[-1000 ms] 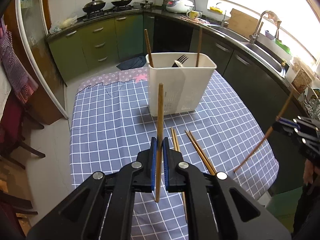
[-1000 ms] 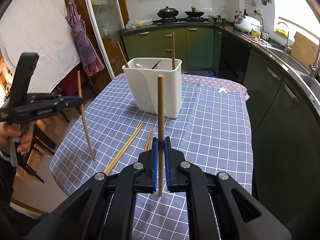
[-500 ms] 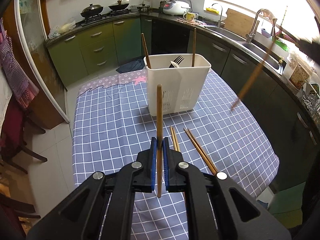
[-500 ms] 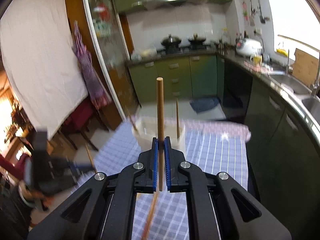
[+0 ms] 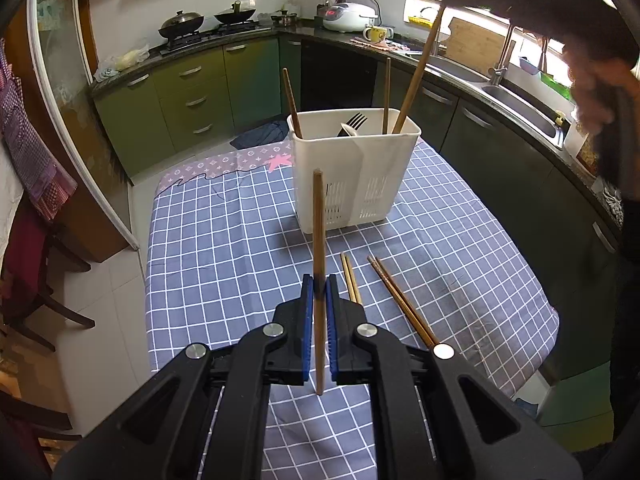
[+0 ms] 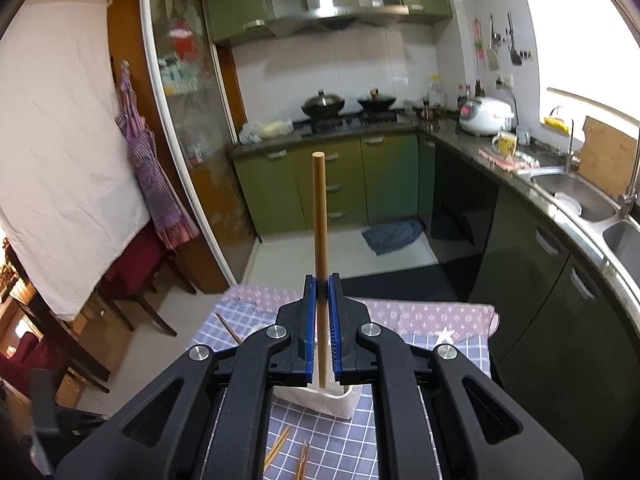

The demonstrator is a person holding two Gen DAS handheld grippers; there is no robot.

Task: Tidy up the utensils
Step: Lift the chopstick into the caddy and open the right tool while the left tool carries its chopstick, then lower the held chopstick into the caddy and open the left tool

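Note:
A white utensil holder (image 5: 352, 168) stands on the checked tablecloth and holds a fork (image 5: 352, 123) and two chopsticks. My left gripper (image 5: 319, 296) is shut on an upright wooden chopstick (image 5: 318, 232), held above the table short of the holder. My right gripper (image 6: 320, 292) is shut on another chopstick (image 6: 320, 216); in the left wrist view that chopstick (image 5: 416, 76) slants down with its tip inside the holder's right side. The holder (image 6: 320, 398) shows just under the right fingers. Two pairs of chopsticks (image 5: 396, 300) lie on the cloth.
The blue checked tablecloth (image 5: 224, 240) covers the table, with its edges close at left and right. Green kitchen cabinets (image 5: 192, 92), a stove with woks and a sink counter (image 5: 516, 100) surround it. Chairs (image 5: 36, 288) stand at the left.
My right gripper has risen and swung over the holder, lowering its chopstick's tip into it. My left gripper has held its chopstick nearly still.

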